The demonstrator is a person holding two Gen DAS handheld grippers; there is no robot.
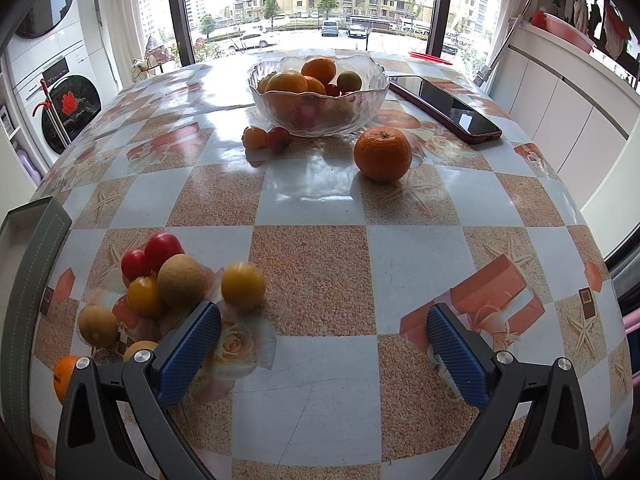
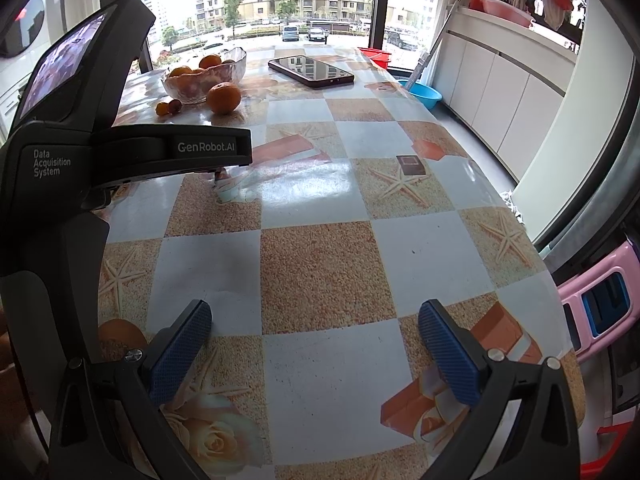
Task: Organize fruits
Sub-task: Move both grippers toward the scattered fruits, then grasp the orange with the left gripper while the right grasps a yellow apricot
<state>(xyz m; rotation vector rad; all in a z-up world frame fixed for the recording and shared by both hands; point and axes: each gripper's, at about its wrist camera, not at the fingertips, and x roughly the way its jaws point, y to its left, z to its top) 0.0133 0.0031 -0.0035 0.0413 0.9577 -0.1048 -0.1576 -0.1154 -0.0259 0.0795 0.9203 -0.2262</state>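
A glass bowl (image 1: 318, 114) with oranges and small fruits stands at the table's far side; it also shows in the right wrist view (image 2: 204, 76). A loose orange (image 1: 383, 153) and two small tomatoes (image 1: 266, 138) lie in front of it. Near left lies a cluster of small fruits: red tomatoes (image 1: 162, 250), a tan round fruit (image 1: 182, 286), and a yellow one (image 1: 243, 285) beside my left gripper's left fingertip. My left gripper (image 1: 324, 322) is open and empty above the table. My right gripper (image 2: 316, 320) is open and empty.
A black phone (image 1: 444, 106) lies right of the bowl. A grey box edge (image 1: 28, 264) is at the far left. The left gripper's body (image 2: 80, 152) fills the left of the right wrist view. A blue basin (image 2: 424, 94) and white cabinets stand right of the table.
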